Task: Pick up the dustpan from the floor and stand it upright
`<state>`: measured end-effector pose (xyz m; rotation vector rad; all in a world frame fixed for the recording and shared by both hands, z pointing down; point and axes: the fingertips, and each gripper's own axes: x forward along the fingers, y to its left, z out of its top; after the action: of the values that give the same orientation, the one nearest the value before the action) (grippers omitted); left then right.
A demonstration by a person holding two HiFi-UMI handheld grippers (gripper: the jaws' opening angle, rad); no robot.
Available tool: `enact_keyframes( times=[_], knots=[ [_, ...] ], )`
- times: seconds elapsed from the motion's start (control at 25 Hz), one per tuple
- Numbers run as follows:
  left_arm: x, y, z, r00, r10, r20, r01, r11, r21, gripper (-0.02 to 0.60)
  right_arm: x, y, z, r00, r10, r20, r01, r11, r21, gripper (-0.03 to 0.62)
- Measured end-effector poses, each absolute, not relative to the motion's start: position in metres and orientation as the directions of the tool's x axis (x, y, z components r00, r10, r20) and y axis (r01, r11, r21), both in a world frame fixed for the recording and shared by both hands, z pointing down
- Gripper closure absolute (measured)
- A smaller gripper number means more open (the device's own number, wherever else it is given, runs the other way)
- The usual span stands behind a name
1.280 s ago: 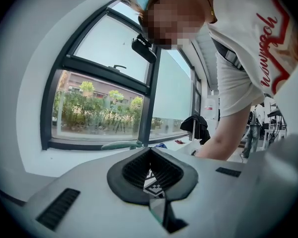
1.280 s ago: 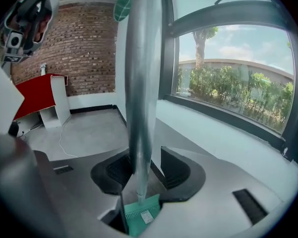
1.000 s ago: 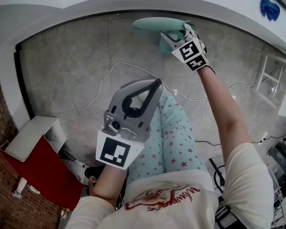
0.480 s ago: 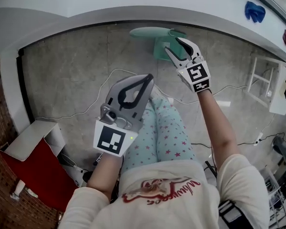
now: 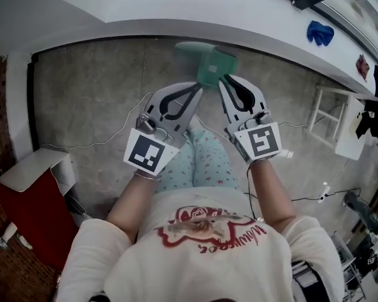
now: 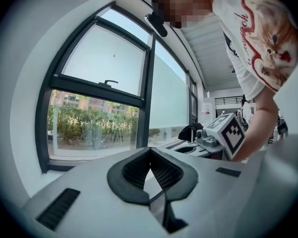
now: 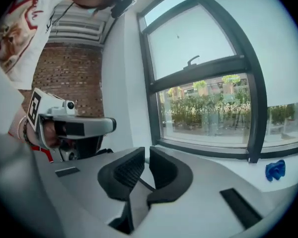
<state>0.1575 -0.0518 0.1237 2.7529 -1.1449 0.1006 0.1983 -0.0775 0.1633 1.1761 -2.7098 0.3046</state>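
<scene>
From my remote seat: the teal dustpan (image 5: 213, 68) appears to stand upright on the floor (image 5: 88, 93) at the foot of the white wall (image 5: 145, 11), just beyond both raised claws and touched by neither. The left claw (image 5: 197, 90) is pressed together on nothing. The right claw (image 5: 223, 80) has just been closing and shows only a narrow slot, with nothing in it. I judge the pan to be light, stiff, smooth plastic that tips over easily. If it needs another grip, I would pinch the handle or the top rim rather than the slick flat face.
</scene>
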Motion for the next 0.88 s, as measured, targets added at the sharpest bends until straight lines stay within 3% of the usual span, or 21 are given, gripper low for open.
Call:
enact_keyframes(
  times=[0.04,0.28,0.88],
  knots=[
    [0.157,-0.05,0.117,0.704,-0.7,0.116,-0.71,-0.693,0.128,0.563,0.198,-0.072,0.153,-0.673,-0.7,0.241,-0.736,0.665,-0.124,0.551],
    [0.155,-0.036,0.079,0.676,-0.732,0.08,-0.735,-0.664,0.138,0.563,0.188,-0.051,0.093,-0.7,-0.69,0.186,-0.711,0.697,-0.091,0.566],
    [0.167,0.081,-0.038,0.657,-0.752,-0.054,-0.752,-0.658,0.015,0.563,0.202,0.058,0.0,-0.792,-0.594,0.139,-0.606,0.794,-0.056,0.569]
  ],
)
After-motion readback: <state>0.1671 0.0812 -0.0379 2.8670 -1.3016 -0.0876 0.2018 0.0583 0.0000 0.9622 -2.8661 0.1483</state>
